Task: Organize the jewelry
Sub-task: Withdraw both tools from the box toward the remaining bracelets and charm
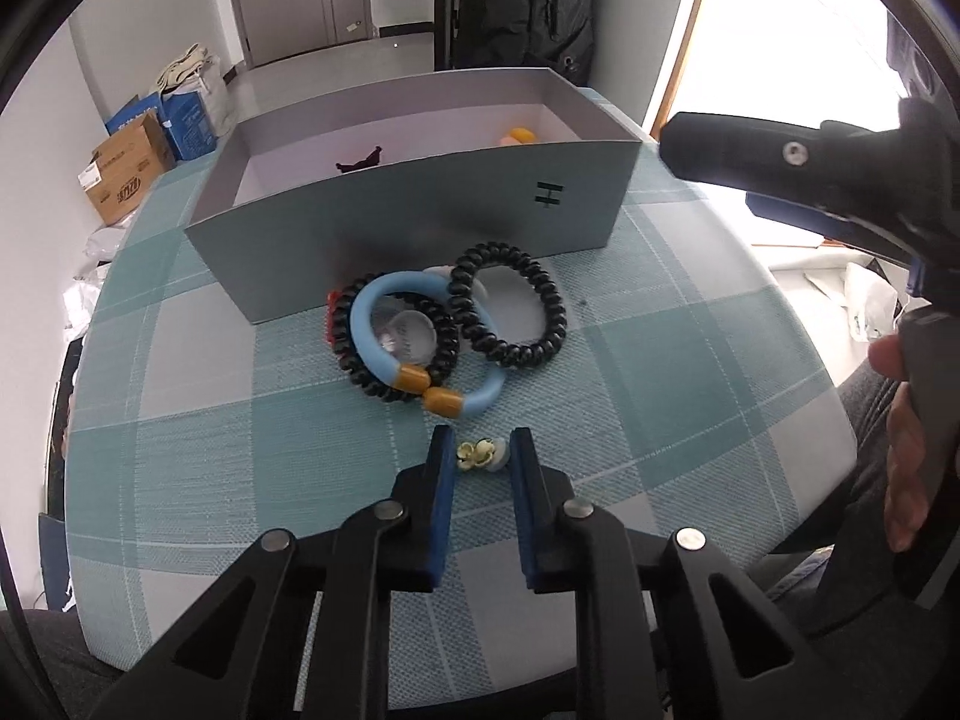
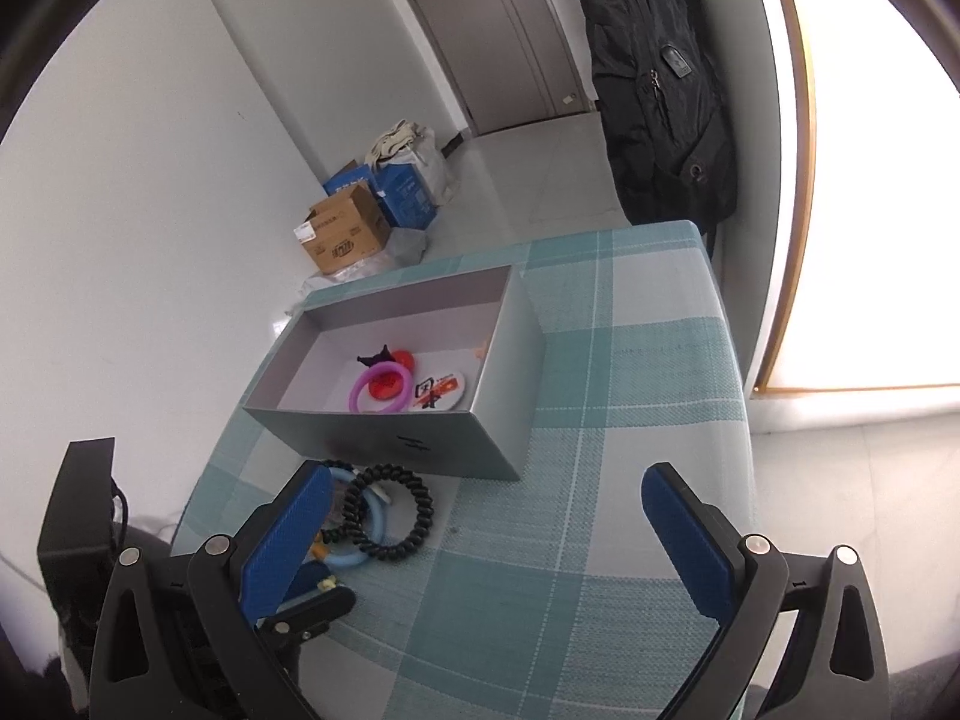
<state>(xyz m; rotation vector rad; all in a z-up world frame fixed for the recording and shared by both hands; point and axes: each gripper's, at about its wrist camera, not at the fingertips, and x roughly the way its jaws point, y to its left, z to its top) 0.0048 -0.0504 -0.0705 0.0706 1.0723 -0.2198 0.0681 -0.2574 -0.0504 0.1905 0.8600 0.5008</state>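
Note:
A small cream flower-shaped piece [image 1: 480, 453] lies on the teal plaid tablecloth [image 1: 660, 360], and my left gripper [image 1: 481, 450] is shut on it, its blue pads touching both sides. Just beyond lies a heap: a light blue bangle with amber sections [image 1: 369, 306], a black spiral hair tie [image 1: 543, 294], a second black one [image 1: 354, 369] and a clear round piece [image 1: 408, 333]. Behind it stands the open grey box [image 1: 420, 222]. In the right wrist view the box [image 2: 396, 438] holds a purple ring [image 2: 360, 387], a dark bow [image 2: 375, 357] and a round white badge [image 2: 441, 390]. My right gripper [image 2: 489, 480] hovers open over the cloth, holding nothing.
The person's hand [image 1: 900, 468] grips the right tool at the right edge of the left wrist view. Cardboard and blue boxes [image 2: 360, 222] sit on the floor beyond the table's far left corner. A dark coat [image 2: 660, 90] hangs behind the table.

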